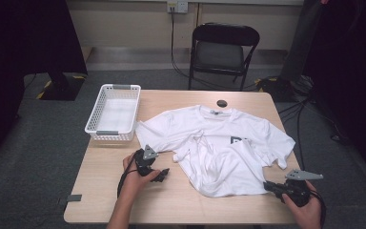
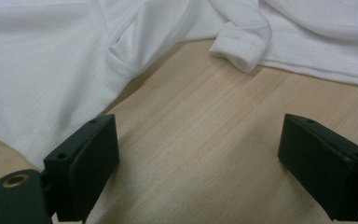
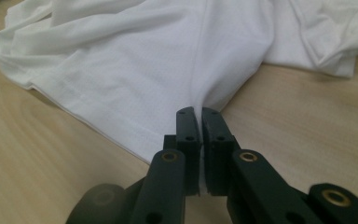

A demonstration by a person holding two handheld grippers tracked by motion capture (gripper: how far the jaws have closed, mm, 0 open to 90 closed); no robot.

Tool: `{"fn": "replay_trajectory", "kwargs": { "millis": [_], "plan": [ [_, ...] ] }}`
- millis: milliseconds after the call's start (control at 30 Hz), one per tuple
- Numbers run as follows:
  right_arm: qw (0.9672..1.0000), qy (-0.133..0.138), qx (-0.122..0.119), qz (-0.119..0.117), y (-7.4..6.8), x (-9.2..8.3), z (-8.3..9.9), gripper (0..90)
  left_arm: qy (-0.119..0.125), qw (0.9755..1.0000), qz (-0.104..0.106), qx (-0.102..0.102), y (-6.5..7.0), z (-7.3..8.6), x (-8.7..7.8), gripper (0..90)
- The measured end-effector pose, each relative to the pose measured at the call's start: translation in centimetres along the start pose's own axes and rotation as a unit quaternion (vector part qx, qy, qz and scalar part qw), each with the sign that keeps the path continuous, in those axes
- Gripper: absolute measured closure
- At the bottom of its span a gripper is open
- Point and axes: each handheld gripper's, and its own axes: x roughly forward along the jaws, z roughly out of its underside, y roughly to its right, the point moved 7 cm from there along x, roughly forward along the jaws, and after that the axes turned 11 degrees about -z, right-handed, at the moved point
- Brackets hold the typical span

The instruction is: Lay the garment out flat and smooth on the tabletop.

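Note:
A white T-shirt (image 1: 219,145) lies rumpled on the wooden table (image 1: 105,186), collar toward the far edge and a dark print on its chest. Its lower part is folded up and bunched. My left gripper (image 1: 164,174) is open just left of the shirt, low over bare wood; a rolled sleeve cuff (image 2: 240,49) lies ahead of its jaws. My right gripper (image 1: 268,186) is shut on the T-shirt's hem at the front right corner, the cloth (image 3: 168,79) pinched between the jaws.
An empty white plastic basket (image 1: 113,113) sits at the table's far left corner. A small dark round object (image 1: 222,103) lies near the far edge. A black folding chair (image 1: 221,50) stands beyond the table, with cables on the floor at right.

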Motion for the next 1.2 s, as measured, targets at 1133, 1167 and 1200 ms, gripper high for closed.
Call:
{"fn": "replay_trajectory", "kwargs": {
  "millis": [1133,1167,1200],
  "plan": [
    [0.9965,-0.01,0.007,0.083,3.8,2.0,-2.6,76.0,0.001,1.0,0.004,0.002,-0.1,0.0,0.0,11.7],
    [0.9971,-0.01,0.008,0.074,3.8,1.9,-2.5,82.4,0.001,1.0,0.004,0.002,-0.1,0.0,0.0,11.7],
    [0.9974,-0.012,0.006,0.07,3.7,1.8,-2.4,84.0,0.001,1.0,0.004,0.002,-0.1,0.0,0.0,11.7]
  ]
}}
